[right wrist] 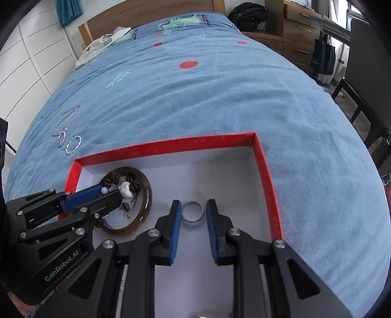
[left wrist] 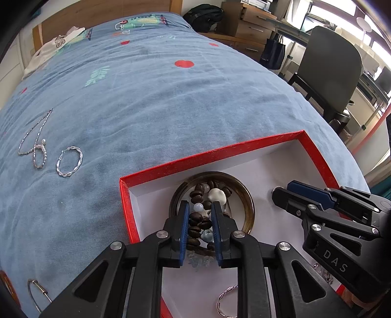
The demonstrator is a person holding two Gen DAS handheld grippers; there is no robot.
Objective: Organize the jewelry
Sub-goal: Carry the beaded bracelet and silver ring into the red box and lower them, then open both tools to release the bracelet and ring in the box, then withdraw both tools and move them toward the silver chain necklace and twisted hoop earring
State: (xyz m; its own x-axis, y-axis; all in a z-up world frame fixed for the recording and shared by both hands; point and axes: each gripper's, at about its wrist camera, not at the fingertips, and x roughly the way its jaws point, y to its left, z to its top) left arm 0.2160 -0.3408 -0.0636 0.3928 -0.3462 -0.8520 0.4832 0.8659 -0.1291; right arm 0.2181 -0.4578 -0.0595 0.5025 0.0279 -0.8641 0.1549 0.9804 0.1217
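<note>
- Nearest, the left hand-held gripper (left wrist: 200,208) points steeply down into the left part of a red box (left wrist: 210,154) with a white floor. Its blue pads stand a little apart, one on each side of a brown bead bracelet (left wrist: 199,220) that lies inside a dark bangle (left wrist: 246,203). I cannot tell whether the pads press on the beads.
- To its right, the right hand-held gripper (right wrist: 193,208) hangs over the middle of the box, its jaws apart, with a small silver ring (right wrist: 193,210) lying flat between the fingertips and untouched.
- A twisted silver hoop (left wrist: 226,302) lies on the near floor of the box.
- My reading: this is the placing step, with both pieces set down in the box and neither lifted.
- The next move probably calls for clearing both grippers straight up without dragging beads or ring, then reaching left for what remains.
- Left of the box, on the bed (left wrist: 171,102), lie a second twisted hoop (left wrist: 69,161), a pearl ring (left wrist: 39,156) and a thin chain (left wrist: 36,132), close together; a plain bangle (left wrist: 36,293) sits at the near left edge.
- The surface is a soft, creased blue bedspread with red dots.
- Farther off are a wooden headboard (right wrist: 151,17), a black backpack (left wrist: 204,14), wooden drawers (left wrist: 251,27) and, at far right, a dark chair (left wrist: 330,71) by a desk.
</note>
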